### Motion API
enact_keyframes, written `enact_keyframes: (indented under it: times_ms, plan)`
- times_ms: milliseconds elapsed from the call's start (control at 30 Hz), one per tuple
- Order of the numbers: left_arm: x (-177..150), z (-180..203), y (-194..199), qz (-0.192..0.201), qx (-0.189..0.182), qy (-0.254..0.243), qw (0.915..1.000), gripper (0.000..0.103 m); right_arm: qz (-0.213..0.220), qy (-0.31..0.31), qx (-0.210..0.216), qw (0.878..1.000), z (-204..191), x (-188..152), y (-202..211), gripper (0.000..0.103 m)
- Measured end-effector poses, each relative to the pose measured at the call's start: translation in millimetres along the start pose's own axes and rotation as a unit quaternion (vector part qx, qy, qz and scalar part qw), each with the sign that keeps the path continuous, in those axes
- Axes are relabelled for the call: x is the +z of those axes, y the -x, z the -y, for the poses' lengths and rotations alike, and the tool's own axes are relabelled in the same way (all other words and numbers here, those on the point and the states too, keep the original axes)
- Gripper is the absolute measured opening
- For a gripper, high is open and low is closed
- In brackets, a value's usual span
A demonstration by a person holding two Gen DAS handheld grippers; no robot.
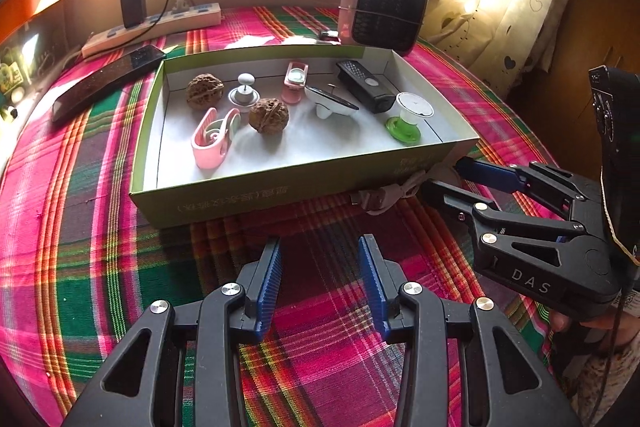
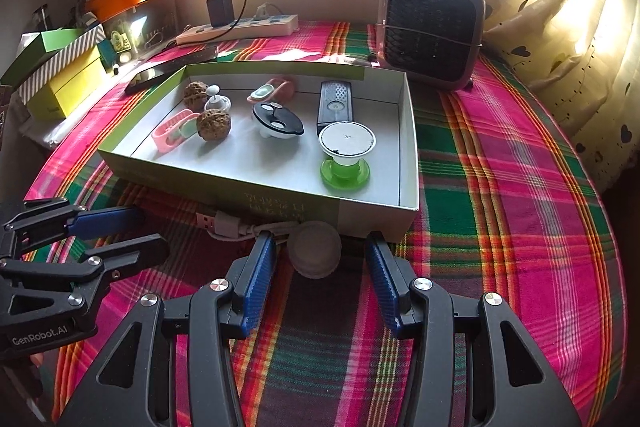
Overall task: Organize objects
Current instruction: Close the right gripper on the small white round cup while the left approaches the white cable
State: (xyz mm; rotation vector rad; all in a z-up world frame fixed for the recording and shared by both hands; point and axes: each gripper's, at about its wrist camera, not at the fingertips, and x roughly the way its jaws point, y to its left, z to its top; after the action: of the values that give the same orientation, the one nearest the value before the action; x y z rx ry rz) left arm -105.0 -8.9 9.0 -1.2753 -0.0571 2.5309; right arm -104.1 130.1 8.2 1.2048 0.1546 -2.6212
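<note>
In front of the box (image 2: 256,187), on the plaid cloth (image 2: 500,227), right gripper (image 2: 320,277) jaws apart — round white puck (image 2: 314,255) between the tips, pads not touching. Left gripper (image 1: 320,283) also apart, holding nothing — box holds walnuts (image 1: 269,115) and small gadgets.

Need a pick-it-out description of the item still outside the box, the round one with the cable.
Start at the shallow green cardboard box on the plaid cloth. Against its near outer wall lies a pale round disc with a white USB cable running off it. It is the only small item outside the box, just ahead of the right gripper.
</note>
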Motion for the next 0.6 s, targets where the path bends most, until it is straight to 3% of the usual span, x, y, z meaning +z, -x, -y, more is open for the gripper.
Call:
enact_keyframes:
  times_ms: [300, 467, 600]
  plan:
    - [4.5, 8.1, -4.2, -0.002, -0.012, -0.022, 0.9997, 0.038, 0.002, -0.016, 0.000, 1.000, 5.8, -0.4, 0.6, 0.048]
    - [9.1, 15.4, -6.7, -0.002, -0.018, -0.041, 0.9990, 0.039, 0.002, -0.014, -0.001, 1.000, 7.2, -1.2, 0.9, 0.032]
    - [12.4, 19.8, -8.8, -0.001, -0.022, -0.051, 0.9985, 0.039, 0.004, -0.013, -0.001, 1.000, 9.4, -3.2, 2.8, 0.029]
